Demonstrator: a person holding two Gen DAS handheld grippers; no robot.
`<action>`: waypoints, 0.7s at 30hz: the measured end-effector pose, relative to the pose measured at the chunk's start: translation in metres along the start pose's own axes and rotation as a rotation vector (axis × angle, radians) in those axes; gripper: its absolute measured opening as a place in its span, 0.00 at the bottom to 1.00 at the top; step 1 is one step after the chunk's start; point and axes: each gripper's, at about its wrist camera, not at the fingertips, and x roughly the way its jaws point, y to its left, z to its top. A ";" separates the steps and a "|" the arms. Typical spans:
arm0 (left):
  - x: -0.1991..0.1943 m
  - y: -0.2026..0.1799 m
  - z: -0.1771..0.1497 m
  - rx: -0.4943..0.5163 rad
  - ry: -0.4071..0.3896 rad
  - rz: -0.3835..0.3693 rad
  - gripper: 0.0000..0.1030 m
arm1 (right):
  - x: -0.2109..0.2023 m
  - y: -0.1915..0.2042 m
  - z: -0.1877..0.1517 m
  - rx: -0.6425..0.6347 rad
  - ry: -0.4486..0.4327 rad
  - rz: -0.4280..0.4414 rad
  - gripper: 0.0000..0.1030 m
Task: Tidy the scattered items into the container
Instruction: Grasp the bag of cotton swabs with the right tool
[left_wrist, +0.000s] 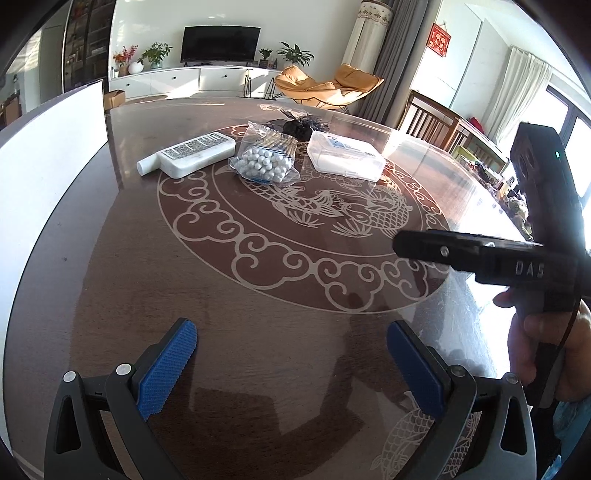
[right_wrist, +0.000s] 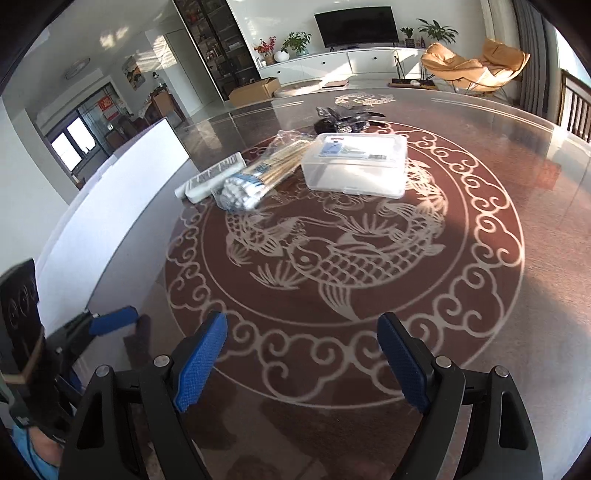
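Both your grippers, left gripper (left_wrist: 291, 363) and right gripper (right_wrist: 303, 360), spread apart, empty; swab bag (left_wrist: 264, 157) at 12 o'clock on counter (left_wrist: 221, 295), touching bottle (left_wrist: 192, 153); slippery film may slide from pads

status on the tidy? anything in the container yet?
Done: nothing visible. The white bottle, bag of cotton swabs, clear plastic box and dark bag all lie on the table. In hand: nothing; left claw and right claw open. Left: everything into the white container.
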 end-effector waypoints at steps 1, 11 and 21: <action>0.001 -0.002 0.000 0.002 0.001 0.004 1.00 | 0.009 0.008 0.015 0.006 0.012 0.019 0.82; 0.003 -0.001 0.003 -0.024 -0.012 -0.027 1.00 | 0.091 0.039 0.119 0.116 0.052 -0.095 0.82; 0.007 -0.012 0.005 -0.010 -0.003 -0.007 1.00 | 0.117 0.060 0.123 -0.077 0.101 -0.182 0.41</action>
